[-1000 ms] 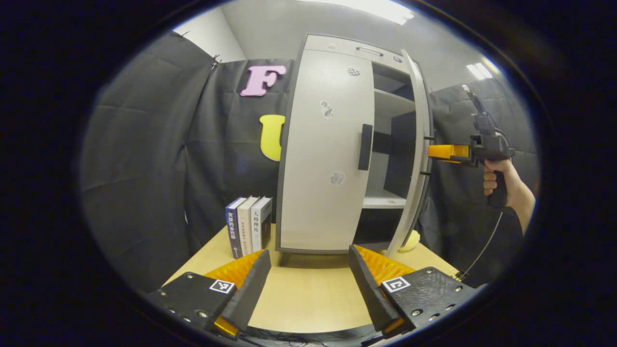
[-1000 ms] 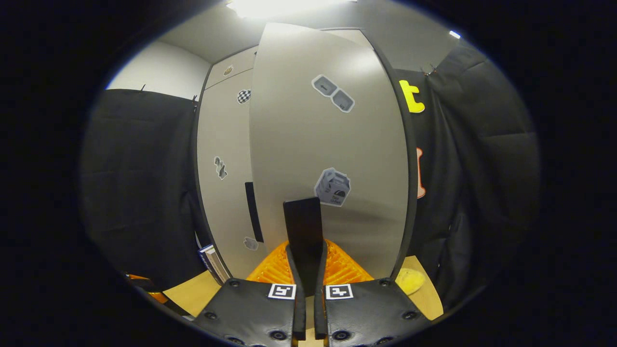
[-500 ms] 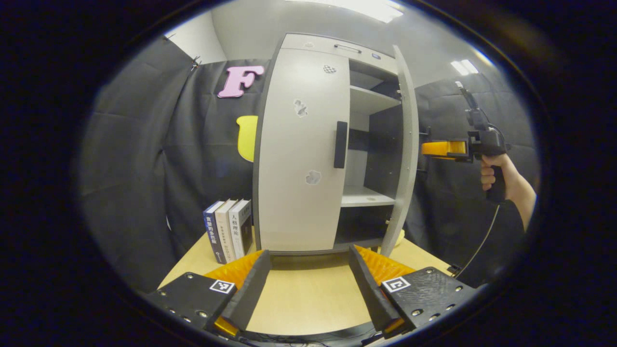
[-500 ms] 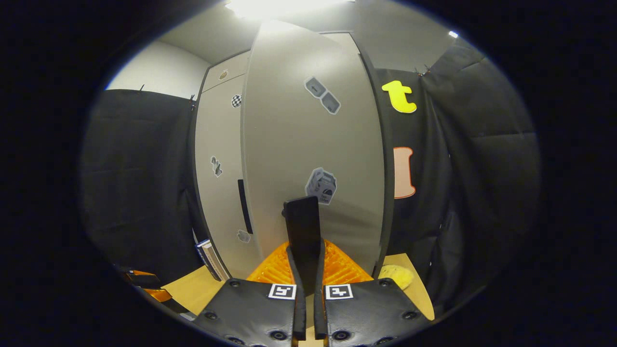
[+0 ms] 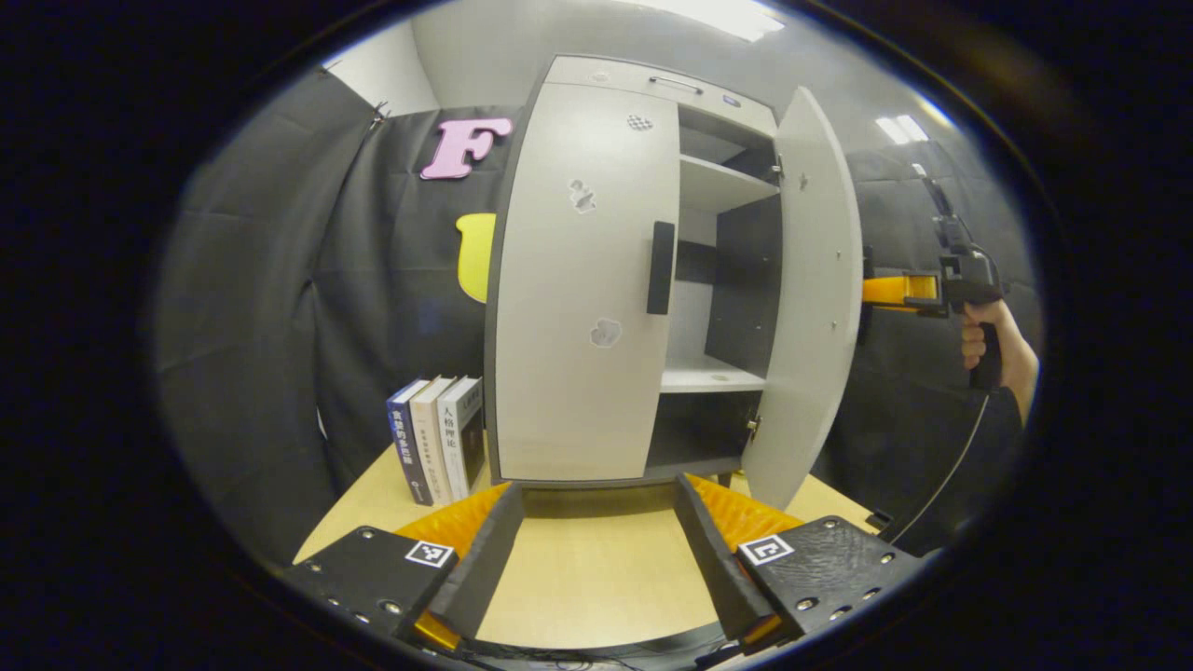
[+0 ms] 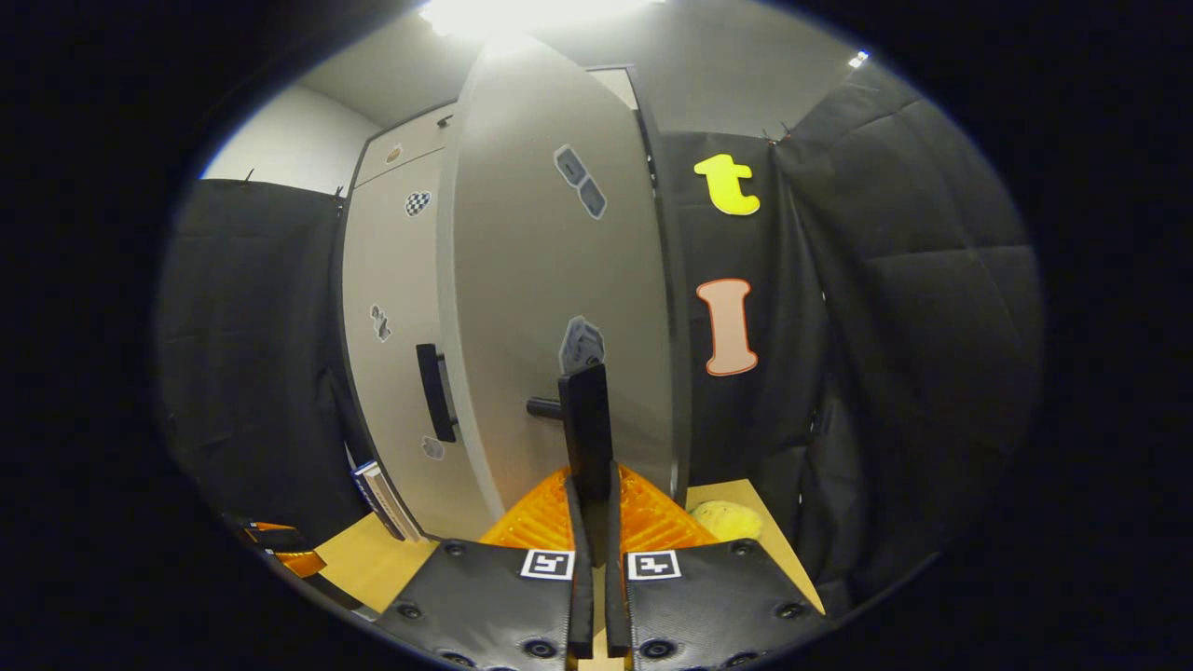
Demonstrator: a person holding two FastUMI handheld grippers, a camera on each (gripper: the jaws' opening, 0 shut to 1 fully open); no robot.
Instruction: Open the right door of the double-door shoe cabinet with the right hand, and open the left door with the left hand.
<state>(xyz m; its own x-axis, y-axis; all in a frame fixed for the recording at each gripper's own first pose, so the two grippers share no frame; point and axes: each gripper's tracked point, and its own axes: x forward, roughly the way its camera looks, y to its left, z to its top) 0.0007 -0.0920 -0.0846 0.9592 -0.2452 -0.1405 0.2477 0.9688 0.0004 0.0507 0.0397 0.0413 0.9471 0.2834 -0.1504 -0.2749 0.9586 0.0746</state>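
In the left gripper view the grey shoe cabinet stands on a wooden table. Its left door is closed, with a black handle. The right door is swung wide, baring the shelves. My left gripper hangs open low in front of the cabinet, apart from it. My right gripper is shut on the right door's black handle. From the left gripper view the right gripper shows orange behind the door's edge, held by a hand.
Three books stand upright left of the cabinet. A yellow soft object lies on the table beside the cabinet's right side. Black cloth walls close in all around. A cable trails down from the right gripper.
The right door has swung much farther open, pulled by my right gripper on its handle. My left gripper stays open, barely shifted in front of the cabinet.
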